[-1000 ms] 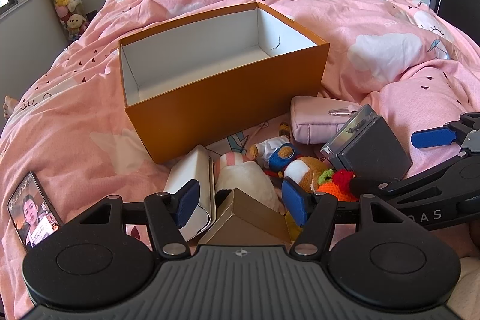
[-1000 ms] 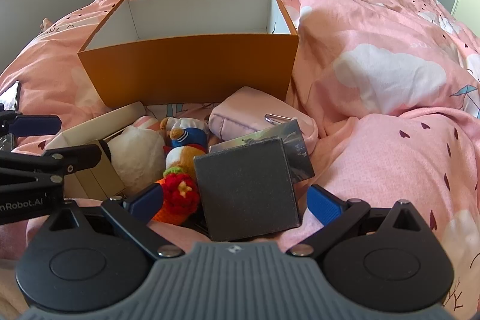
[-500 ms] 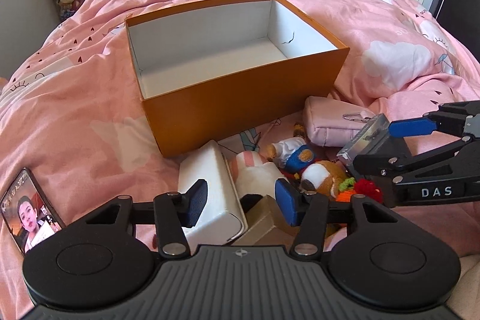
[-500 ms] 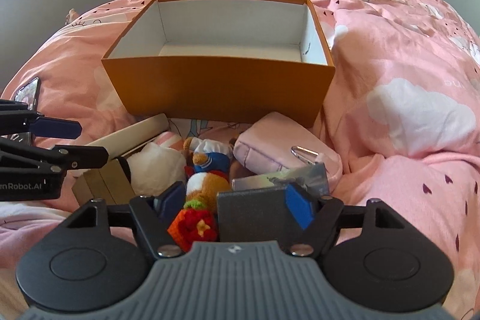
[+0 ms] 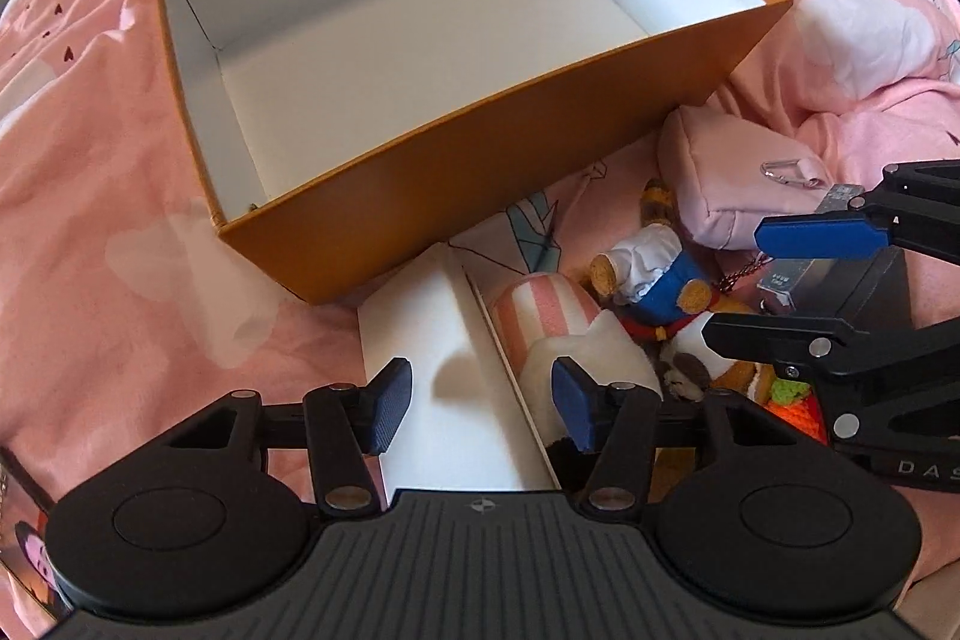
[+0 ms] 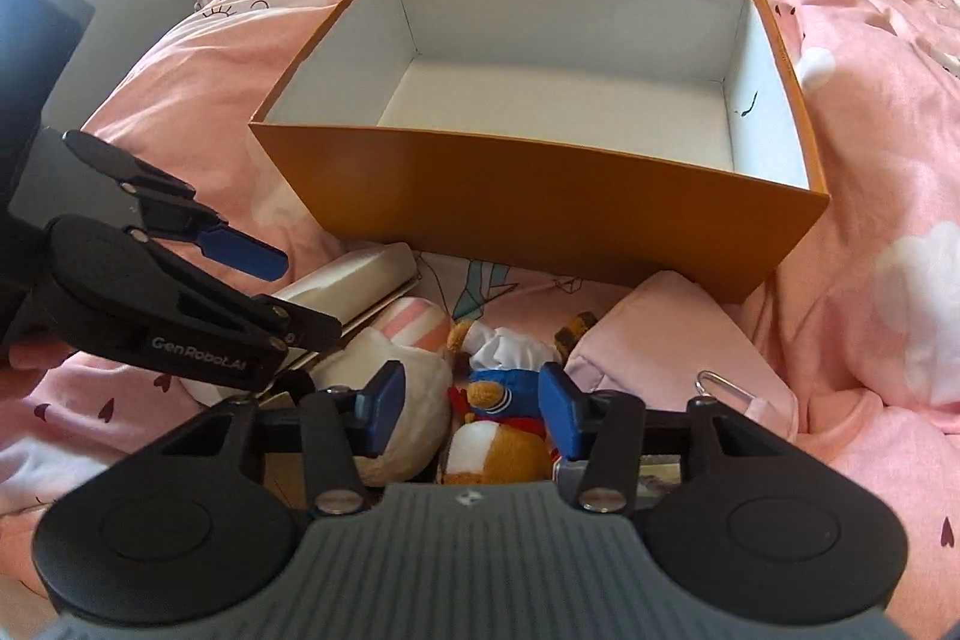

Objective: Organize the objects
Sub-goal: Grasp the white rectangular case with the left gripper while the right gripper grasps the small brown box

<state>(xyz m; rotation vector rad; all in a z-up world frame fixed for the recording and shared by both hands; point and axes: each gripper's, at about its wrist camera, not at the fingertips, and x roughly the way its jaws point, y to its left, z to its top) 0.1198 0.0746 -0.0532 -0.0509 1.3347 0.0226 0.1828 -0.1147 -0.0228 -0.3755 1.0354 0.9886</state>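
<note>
White glasses case lies between the left gripper's unclenched jaws, long axis toward 12 o'clock; right gripper closes, empty, over plush toys.

Open box on the bed at upper centre of frame, flat case before its near wall at lower centre, striped plush just right of the case, small doll further right, soft pouch at right, beside the box's near right corner.

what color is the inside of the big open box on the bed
White inside, orange outside. The box shows its white lining best in the left wrist view.
</note>
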